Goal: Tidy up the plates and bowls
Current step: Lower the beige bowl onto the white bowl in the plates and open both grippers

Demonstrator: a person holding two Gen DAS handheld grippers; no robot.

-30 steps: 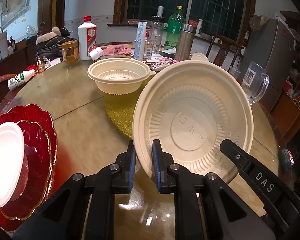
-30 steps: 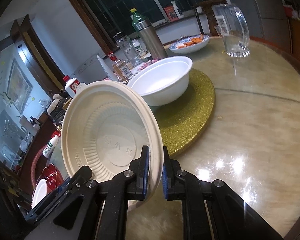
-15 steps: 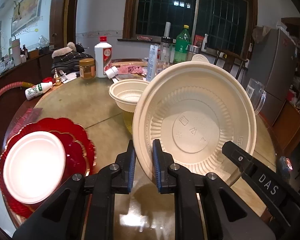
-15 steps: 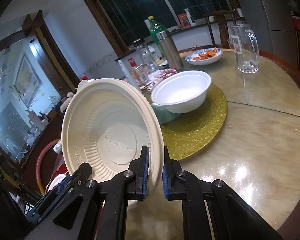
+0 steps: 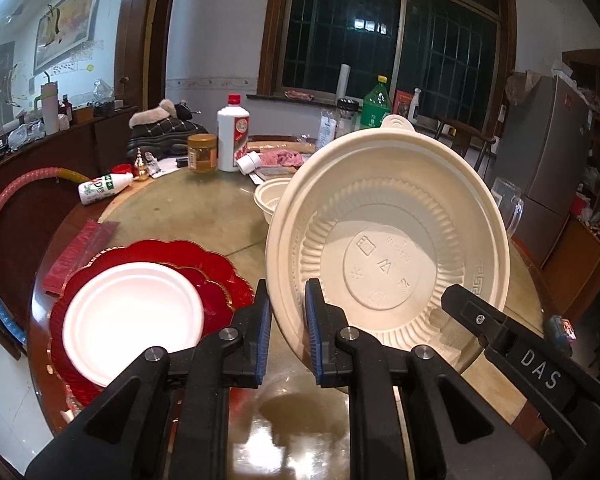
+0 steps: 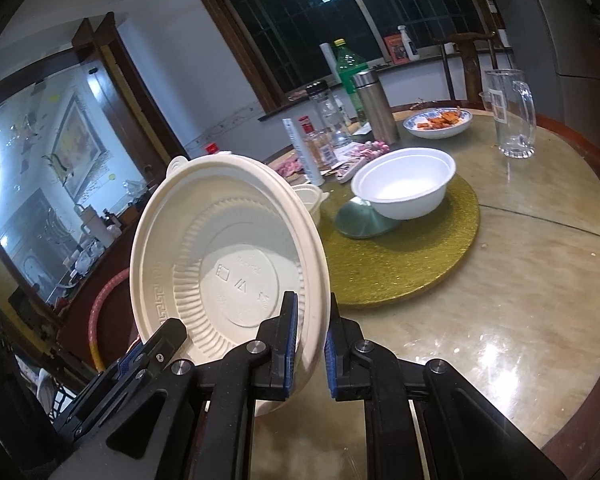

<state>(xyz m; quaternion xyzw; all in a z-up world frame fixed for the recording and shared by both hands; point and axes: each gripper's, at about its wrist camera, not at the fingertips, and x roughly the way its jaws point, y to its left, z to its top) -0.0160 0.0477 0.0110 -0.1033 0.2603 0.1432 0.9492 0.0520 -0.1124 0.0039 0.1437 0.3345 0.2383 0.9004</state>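
Observation:
Both grippers hold one large cream plastic bowl (image 5: 388,240) above the round table, tilted so its inside faces the cameras. My left gripper (image 5: 286,332) is shut on its left rim. My right gripper (image 6: 310,340) is shut on the right rim of the same cream bowl (image 6: 224,264). At the table's left edge, red scalloped plates (image 5: 216,280) carry a white plate (image 5: 132,316). A smaller cream bowl (image 5: 270,200) stands behind the held one. A white bowl (image 6: 404,188) rests tilted on a silver disc on the gold mat (image 6: 412,256).
Bottles, a jar (image 5: 202,153) and food packets crowd the far side of the table. A glass mug (image 6: 512,120) and a dish of orange food (image 6: 438,122) stand at the far right. A hoop (image 5: 4,208) leans at the left; a fridge (image 5: 556,160) stands right.
Both grippers rose and drew back with the cream bowl still gripped. The red plates with the white plate came further into the left view; the small cream bowl now looks farther away.

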